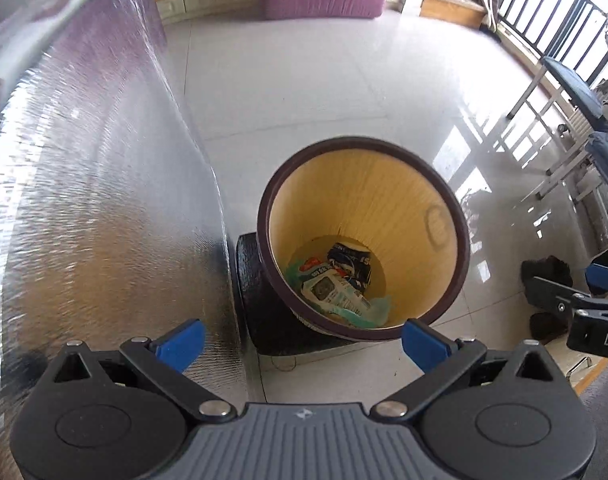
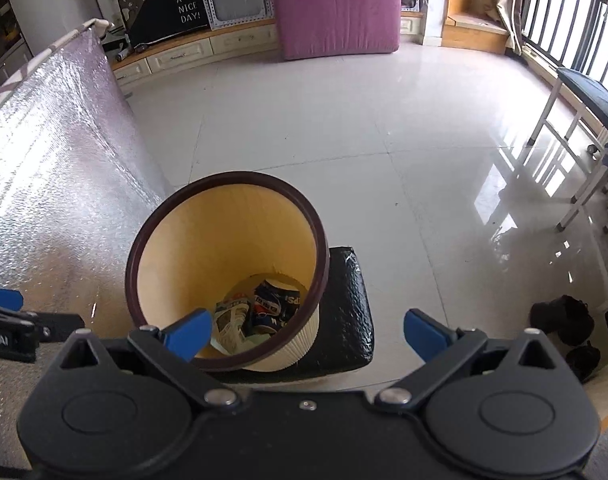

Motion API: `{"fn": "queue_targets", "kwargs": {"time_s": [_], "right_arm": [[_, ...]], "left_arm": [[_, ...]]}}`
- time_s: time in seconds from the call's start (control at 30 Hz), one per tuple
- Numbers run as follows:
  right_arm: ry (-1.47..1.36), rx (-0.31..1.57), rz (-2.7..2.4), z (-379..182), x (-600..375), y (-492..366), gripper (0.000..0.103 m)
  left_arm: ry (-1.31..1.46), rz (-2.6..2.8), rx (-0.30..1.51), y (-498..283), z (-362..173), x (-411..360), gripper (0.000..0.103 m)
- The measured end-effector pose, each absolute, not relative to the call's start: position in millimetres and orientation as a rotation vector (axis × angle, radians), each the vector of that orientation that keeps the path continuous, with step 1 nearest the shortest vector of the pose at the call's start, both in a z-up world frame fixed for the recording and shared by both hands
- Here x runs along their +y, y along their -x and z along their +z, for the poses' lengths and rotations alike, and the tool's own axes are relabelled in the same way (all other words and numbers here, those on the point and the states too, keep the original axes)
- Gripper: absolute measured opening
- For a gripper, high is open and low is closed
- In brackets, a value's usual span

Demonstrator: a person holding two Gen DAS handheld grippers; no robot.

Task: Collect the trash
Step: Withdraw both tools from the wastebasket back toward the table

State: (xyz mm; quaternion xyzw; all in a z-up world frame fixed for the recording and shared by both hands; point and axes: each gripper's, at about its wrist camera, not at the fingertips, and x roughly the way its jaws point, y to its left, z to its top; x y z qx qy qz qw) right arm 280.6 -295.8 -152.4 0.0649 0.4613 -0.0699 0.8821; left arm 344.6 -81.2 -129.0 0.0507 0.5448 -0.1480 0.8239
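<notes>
Both grippers point steeply down toward the floor, side by side and near each other. The left gripper has its blue-tipped fingers spread wide apart, with nothing between the pads. The right gripper stands the same way, its jaws as wide as they go and empty, blue fingertips clear of everything. Each shows at the edge of the other's view, the right gripper just to the right of the left.
</notes>
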Motion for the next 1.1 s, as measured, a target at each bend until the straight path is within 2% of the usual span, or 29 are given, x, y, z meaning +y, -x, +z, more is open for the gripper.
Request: {"fn": "queue_targets", "kwargs": {"time_s": [0.53,1.1], "right_arm": [[-0.132,0.834,-0.127,-86.9,-282.2,-210.3,0.103],[-0.092,0.526,-0.048,-14.6,-219.6,-142.1,0.103]], "left_arm": [[-0.036,-0.397,0.987,-269.4,-59.1,-53.3,0.103],[0.007,-0.331,0.676,-189.2,14.8,30.8,0.103]]}}
